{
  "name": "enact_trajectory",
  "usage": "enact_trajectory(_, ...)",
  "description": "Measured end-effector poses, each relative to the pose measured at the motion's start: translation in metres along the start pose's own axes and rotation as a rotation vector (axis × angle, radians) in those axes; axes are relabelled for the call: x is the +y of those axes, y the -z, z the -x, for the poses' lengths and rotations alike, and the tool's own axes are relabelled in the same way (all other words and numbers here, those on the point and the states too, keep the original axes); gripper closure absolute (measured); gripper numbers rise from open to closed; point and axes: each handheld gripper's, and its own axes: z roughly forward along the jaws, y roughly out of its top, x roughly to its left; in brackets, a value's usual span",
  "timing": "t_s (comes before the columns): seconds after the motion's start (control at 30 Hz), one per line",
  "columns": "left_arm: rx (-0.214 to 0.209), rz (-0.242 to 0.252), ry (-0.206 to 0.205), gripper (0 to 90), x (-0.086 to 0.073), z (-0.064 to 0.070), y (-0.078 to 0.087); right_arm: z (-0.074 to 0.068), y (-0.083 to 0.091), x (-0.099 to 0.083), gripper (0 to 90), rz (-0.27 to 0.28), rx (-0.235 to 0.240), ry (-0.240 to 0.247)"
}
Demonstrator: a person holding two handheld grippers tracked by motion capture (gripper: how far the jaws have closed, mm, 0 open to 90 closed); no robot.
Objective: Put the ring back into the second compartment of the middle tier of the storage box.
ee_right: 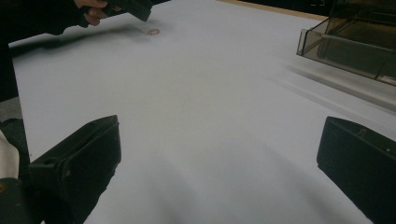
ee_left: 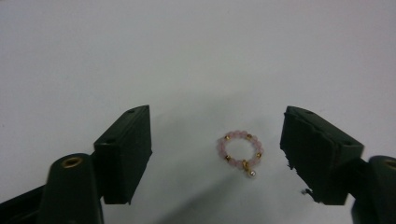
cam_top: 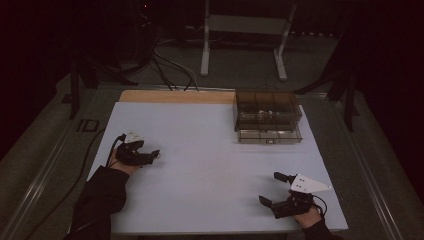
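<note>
White-covered table [cam_top: 200, 200], small pink bead ring [ee_left: 239, 149] lying flat on it, smoky clear drawer box [cam_top: 267, 117] at far right

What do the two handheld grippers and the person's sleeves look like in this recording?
Both grippers are black with blocky two-jaw ends. The left gripper trails a black cable and has a small pale plate on top; the right gripper carries a pale three-cornered plate. The sleeves are dark.

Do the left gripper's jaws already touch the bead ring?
No, the left gripper stands open, with the bead ring lying free between its jaws.
</note>
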Motion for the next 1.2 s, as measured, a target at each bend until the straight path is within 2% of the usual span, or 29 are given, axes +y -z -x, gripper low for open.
enact_trajectory(0.17, 0.01, -0.008, -0.005, 47.1, 0.0, 0.001, -0.001, 0.0, 0.0, 0.0, 0.0, 0.003, -0.003, 0.002)
enact_trajectory(0.37, 0.006, -0.039, -0.014, 57.4, -0.001, 0.003, -0.004, 0.0, 0.0, 0.0, 0.0, 0.003, -0.004, 0.004)
enact_trajectory(0.7, -0.001, -0.079, -0.023, 63.7, -0.001, 0.004, -0.012, 0.0, 0.0, 0.0, 0.0, 0.002, -0.005, 0.004)
enact_trajectory(0.83, 0.018, -0.091, -0.035, 67.4, 0.0, 0.007, -0.016, 0.0, 0.0, 0.0, 0.0, 0.002, -0.005, 0.004)
enact_trajectory(0.87, 0.027, -0.099, -0.039, 72.8, 0.0, 0.007, -0.017, 0.0, 0.001, 0.0, 0.0, 0.002, -0.006, 0.002)
enact_trajectory(0.9, 0.027, -0.099, -0.039, 73.4, 0.0, 0.007, -0.017, 0.0, 0.001, 0.0, 0.0, 0.002, -0.006, 0.001)
enact_trajectory(1.2, 0.003, -0.125, -0.023, 83.0, 0.004, 0.007, -0.019, -0.001, 0.0, 0.0, 0.0, -0.002, -0.008, 0.007)
